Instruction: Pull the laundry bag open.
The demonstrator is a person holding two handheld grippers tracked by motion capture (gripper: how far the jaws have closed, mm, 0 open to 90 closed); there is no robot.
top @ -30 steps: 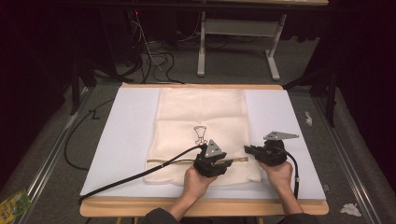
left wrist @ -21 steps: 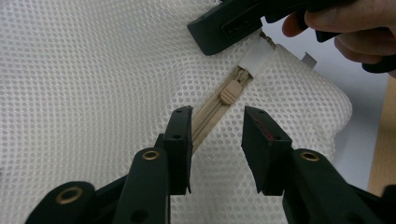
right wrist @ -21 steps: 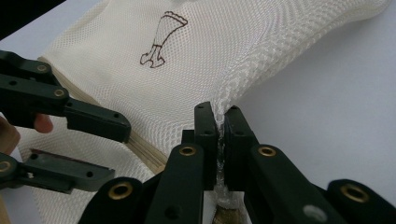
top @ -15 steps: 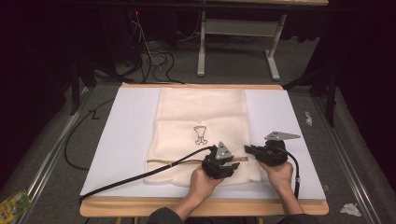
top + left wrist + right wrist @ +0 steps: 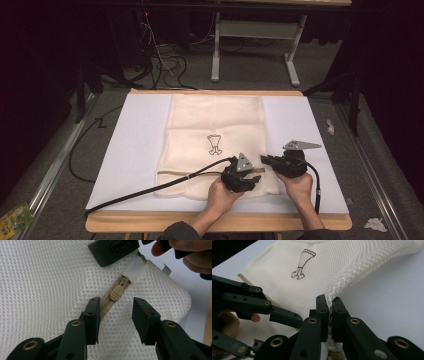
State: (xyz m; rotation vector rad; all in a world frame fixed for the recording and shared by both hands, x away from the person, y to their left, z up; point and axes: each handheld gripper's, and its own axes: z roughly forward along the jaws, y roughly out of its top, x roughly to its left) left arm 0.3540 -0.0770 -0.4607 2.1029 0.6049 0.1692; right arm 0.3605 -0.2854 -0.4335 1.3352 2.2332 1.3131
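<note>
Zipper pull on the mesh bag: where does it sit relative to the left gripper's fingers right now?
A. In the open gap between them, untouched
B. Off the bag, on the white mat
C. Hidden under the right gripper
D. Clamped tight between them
A: in the left gripper view the tan zipper pull lies in the gap of the left gripper, its fingers apart on the mesh bag.

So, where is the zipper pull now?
In the left gripper view, the tan zipper pull lies on the mesh bag, just beyond the open left gripper.

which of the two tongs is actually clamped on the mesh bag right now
The right tongs, pinching the mesh bag at its edge. The left tongs stand open astride the tan zipper pull, not gripping.
</note>
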